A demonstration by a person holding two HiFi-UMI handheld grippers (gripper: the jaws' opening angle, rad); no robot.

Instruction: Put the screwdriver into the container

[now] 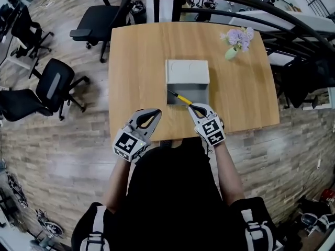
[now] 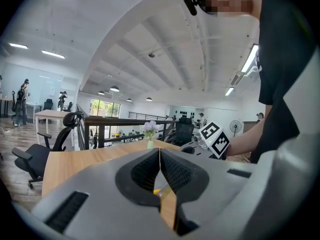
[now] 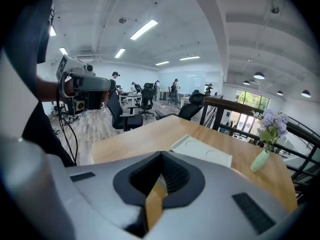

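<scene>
A grey container (image 1: 187, 73) stands in the middle of the wooden table (image 1: 136, 56), its open compartment toward me. The screwdriver (image 1: 179, 98), yellow-handled with a dark shaft, is held slantwise at the container's near edge, its tip pointing far-left. My right gripper (image 1: 193, 107) is shut on its handle. In the right gripper view the yellow handle (image 3: 154, 203) shows between the closed jaws of the right gripper (image 3: 161, 171), with the container (image 3: 202, 150) beyond. My left gripper (image 1: 156, 112) hovers at the table's near edge, left of the container, shut and empty; its jaws meet (image 2: 159, 165).
A small green vase of lilac flowers (image 1: 236, 42) stands at the table's far right. Black office chairs (image 1: 49, 90) are on the wooden floor to the left, and a black railing (image 1: 246, 7) runs behind the table. The person's dark torso fills the lower head view.
</scene>
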